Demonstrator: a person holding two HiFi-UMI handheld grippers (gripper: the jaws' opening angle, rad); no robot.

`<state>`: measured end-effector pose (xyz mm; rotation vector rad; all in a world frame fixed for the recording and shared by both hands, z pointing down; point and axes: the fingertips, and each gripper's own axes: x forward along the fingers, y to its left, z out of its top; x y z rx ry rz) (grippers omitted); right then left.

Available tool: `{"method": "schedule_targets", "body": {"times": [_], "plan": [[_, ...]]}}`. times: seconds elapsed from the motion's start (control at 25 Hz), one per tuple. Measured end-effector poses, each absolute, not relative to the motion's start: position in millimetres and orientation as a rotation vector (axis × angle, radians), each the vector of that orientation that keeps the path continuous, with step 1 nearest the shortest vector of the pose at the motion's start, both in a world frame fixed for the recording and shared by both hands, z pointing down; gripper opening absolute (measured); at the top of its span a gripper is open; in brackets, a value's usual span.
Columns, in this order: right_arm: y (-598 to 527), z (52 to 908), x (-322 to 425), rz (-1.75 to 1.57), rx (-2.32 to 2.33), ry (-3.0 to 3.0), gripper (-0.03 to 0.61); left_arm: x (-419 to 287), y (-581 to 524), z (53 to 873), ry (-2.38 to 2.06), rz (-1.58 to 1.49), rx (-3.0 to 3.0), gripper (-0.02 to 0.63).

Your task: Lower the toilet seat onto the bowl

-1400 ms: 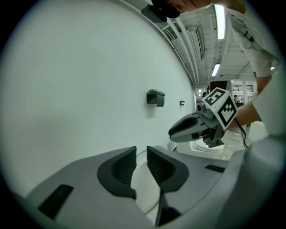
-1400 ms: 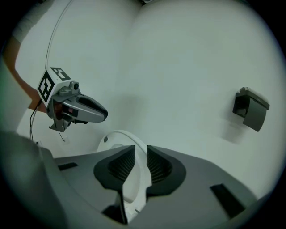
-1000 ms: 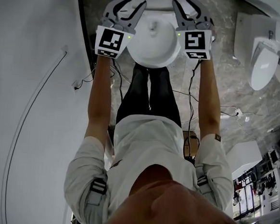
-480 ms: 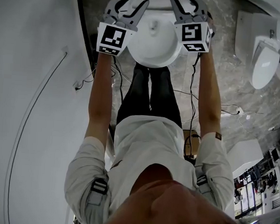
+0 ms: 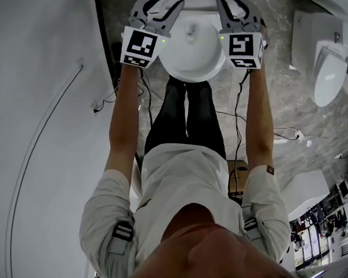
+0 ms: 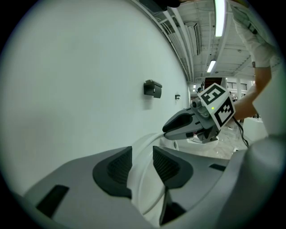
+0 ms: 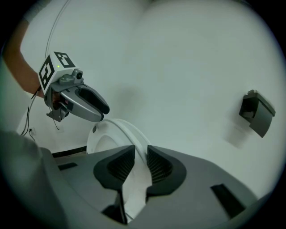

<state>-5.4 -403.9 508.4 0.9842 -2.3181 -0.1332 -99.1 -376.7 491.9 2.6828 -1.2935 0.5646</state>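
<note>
Grasp step: R gripper jaws, just closing, pinched upright toilet seat; L gripper jaws, just opening, straddled it loose — next needed slow swing onto bowl.

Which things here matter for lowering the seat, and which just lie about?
Job: toilet seat, raised; left gripper, jaws lately opening, rim between them; right gripper, jaws just closing onto the rim.
Lying about: second toilet, floor cables, black wall box.

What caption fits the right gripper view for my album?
The right gripper has just closed its jaws on the rim of the raised toilet seat.
</note>
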Motion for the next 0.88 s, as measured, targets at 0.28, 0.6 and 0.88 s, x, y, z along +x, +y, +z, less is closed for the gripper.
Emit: {"method": "schedule_targets", "body": {"times": [0.28,0.6,0.88], "plan": [[-378.5,505.4,-3.9,-0.128,1.020,-2.310,0.103,-106.1,-355.9,501.9,-1.292,0.602,2.684,0.156],[-343.5,501.5,-3.9,-0.119,1.047,-2.292,0.106,-112.1,-331.9,506.0,-1.254,0.627,2.703,0.153],[-322.3,502.6,2.5,-0.092,1.075,-2.271,0.112,-104.1,-310.4,508.0,-1.162,0.598,2.722,0.130]]}}
